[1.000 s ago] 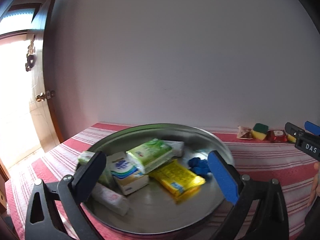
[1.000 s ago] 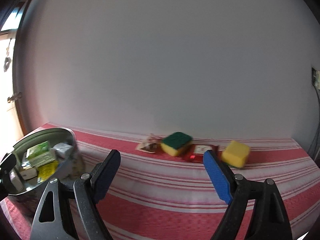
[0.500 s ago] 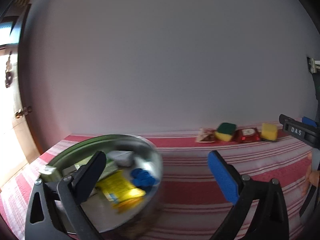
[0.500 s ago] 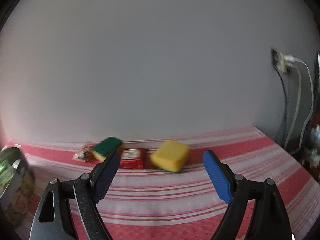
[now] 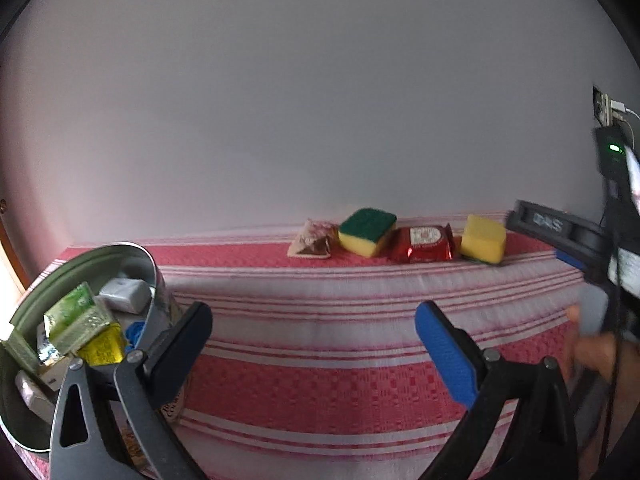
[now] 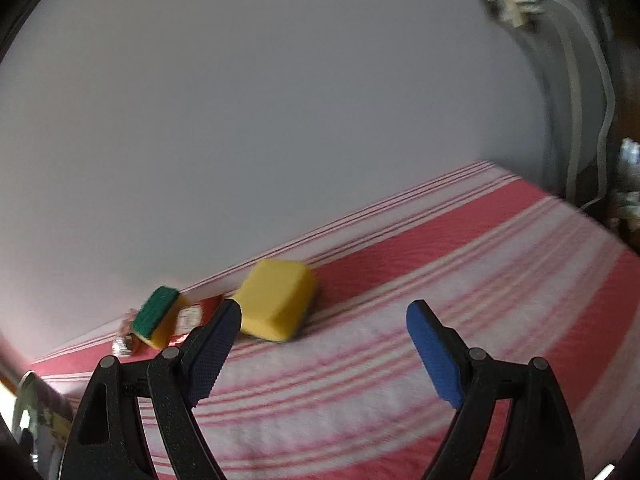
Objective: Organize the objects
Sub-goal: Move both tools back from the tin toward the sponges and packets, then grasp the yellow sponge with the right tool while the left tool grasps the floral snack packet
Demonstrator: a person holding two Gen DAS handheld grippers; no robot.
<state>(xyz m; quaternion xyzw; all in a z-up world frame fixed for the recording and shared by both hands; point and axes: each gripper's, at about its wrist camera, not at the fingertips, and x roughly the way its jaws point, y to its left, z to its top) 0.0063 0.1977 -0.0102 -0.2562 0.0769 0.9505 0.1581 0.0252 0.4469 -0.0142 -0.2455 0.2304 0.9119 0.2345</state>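
Along the wall on the red striped cloth lie a small brown packet (image 5: 313, 240), a green-topped sponge (image 5: 367, 232), a red snack packet (image 5: 423, 243) and a yellow sponge (image 5: 482, 239). My left gripper (image 5: 312, 340) is open and empty, well short of them. A round metal tin (image 5: 150, 268) with several packets stands at its left. My right gripper (image 6: 324, 340) is open and empty, tilted, close in front of the yellow sponge (image 6: 276, 306); the green-topped sponge (image 6: 158, 316) and red packet (image 6: 194, 316) lie left of it. It also shows in the left wrist view (image 5: 560, 236).
A white wall runs right behind the row of objects. A wall socket with white cables (image 6: 516, 4) hangs at the far right past the table's end. The tin's rim (image 6: 22, 396) shows at the lower left of the right wrist view.
Both grippers have swung right, away from the tin. The right gripper has tilted and come closer to the yellow sponge. Both stay open.
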